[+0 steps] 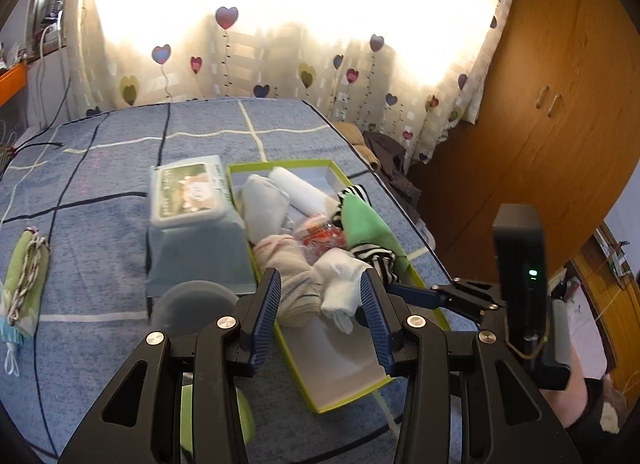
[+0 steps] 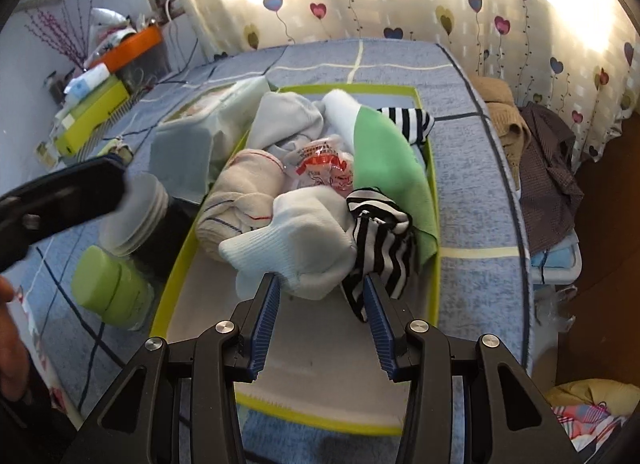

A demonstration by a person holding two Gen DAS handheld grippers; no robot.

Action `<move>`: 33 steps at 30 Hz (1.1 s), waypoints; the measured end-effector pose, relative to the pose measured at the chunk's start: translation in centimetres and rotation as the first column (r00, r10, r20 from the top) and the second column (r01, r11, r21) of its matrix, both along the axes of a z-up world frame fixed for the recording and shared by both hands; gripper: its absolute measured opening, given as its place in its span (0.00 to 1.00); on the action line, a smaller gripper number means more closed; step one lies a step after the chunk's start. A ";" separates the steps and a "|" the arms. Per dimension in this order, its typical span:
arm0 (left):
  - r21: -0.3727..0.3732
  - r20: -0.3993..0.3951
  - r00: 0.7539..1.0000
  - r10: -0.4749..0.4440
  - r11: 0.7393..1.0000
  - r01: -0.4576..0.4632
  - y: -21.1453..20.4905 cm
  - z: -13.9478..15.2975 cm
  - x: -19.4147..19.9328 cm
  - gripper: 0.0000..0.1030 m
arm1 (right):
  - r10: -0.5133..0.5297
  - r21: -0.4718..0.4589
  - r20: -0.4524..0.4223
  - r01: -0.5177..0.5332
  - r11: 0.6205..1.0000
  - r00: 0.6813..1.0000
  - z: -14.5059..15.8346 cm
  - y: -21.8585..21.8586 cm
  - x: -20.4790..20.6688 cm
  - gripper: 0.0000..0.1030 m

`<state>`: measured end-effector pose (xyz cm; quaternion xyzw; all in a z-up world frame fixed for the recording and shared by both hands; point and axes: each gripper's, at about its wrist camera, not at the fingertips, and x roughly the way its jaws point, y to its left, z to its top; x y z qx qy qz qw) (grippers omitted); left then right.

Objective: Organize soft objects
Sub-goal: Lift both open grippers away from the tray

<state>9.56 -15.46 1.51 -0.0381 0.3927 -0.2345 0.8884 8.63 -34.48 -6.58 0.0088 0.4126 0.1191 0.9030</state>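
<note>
The left gripper (image 1: 320,284) is spread wide with nothing between its blue pads; it hangs over the near part of the green-rimmed box (image 1: 340,400) on the bed (image 1: 100,224), and no contact with the socks beyond it can be made out; the right gripper (image 2: 322,284) is likewise wide open and empty-handed, its fingertips just at the near edge of the white sock (image 2: 304,240) and the black-and-white striped sock (image 2: 380,240), though whether they touch cannot be told. The soft things lie heaped in the far half of the box: a beige rolled cloth (image 2: 240,200), a grey sock (image 2: 288,120), a green cloth (image 2: 388,160) and a crinkled red-printed packet (image 2: 324,168); the near half of the box floor is bare. Just left of the box stands a wet-wipes pack (image 1: 192,220); a green bottle (image 2: 112,292) lies on the bed near the box's left rim.
</note>
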 end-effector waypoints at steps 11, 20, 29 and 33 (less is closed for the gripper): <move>-0.020 -0.001 0.999 0.045 0.999 -0.045 2.6 0.0 0.4 0.42 | -0.002 -0.021 -0.003 0.002 1.000 1.000 0.3 0.4 3.1 0.41; -0.028 0.002 0.999 0.052 0.998 -0.052 3.7 0.2 -0.2 0.42 | -0.015 -0.004 0.017 0.015 1.000 1.000 1.5 0.6 1.5 0.41; -0.024 0.010 0.999 0.053 0.998 -0.053 4.6 0.7 -1.9 0.42 | -0.032 -0.017 0.100 0.034 0.999 0.995 4.4 1.3 -2.4 0.51; -0.036 0.017 0.998 0.059 0.998 -0.059 5.2 0.8 -2.7 0.42 | -0.039 -0.026 0.124 0.042 0.999 0.992 5.3 1.6 -3.7 0.52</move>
